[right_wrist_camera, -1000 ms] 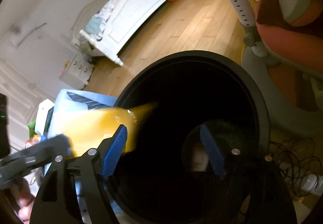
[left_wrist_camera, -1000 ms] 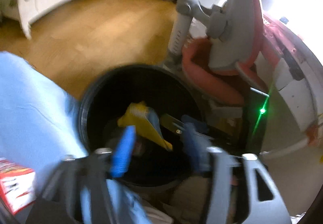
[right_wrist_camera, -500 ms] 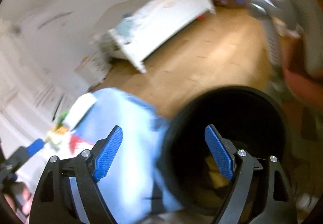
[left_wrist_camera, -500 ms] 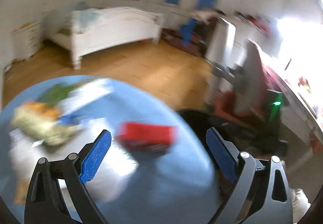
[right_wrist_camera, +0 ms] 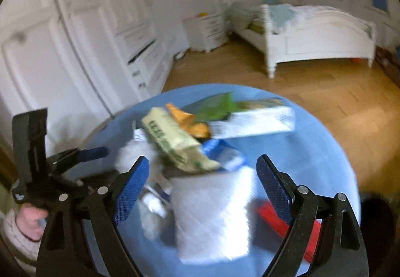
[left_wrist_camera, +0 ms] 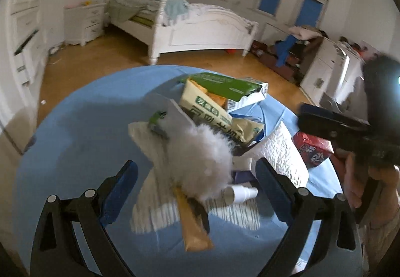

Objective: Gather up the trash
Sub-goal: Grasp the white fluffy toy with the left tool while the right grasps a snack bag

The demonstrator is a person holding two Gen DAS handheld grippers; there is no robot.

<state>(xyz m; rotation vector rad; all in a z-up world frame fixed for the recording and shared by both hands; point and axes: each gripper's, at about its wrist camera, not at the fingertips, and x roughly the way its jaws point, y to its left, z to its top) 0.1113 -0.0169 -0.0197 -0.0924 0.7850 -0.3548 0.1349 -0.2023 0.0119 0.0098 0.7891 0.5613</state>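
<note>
Trash [left_wrist_camera: 220, 112] lies heaped mid-table [left_wrist_camera: 82, 127]: wrappers, tissue, a fluffy tuft [left_wrist_camera: 200, 162], all likely light, soft and crushable, best pinched at a loose edge; left gripper [left_wrist_camera: 196, 192] and right gripper [right_wrist_camera: 202, 185] hover over it, jaws wide, just opened further, empty

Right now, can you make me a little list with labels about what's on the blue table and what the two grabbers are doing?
place: bedroom with a white bed and wooden floor
table: round, blue cloth
trash pile: green box, cream wrapper, white fluff ball, paper towel, red packet, small white bottle
left gripper: open, holding nothing, over the fluff ball
right gripper: open, holding nothing, over the paper towel
trash collected yet: these pieces all lie on the table
</note>
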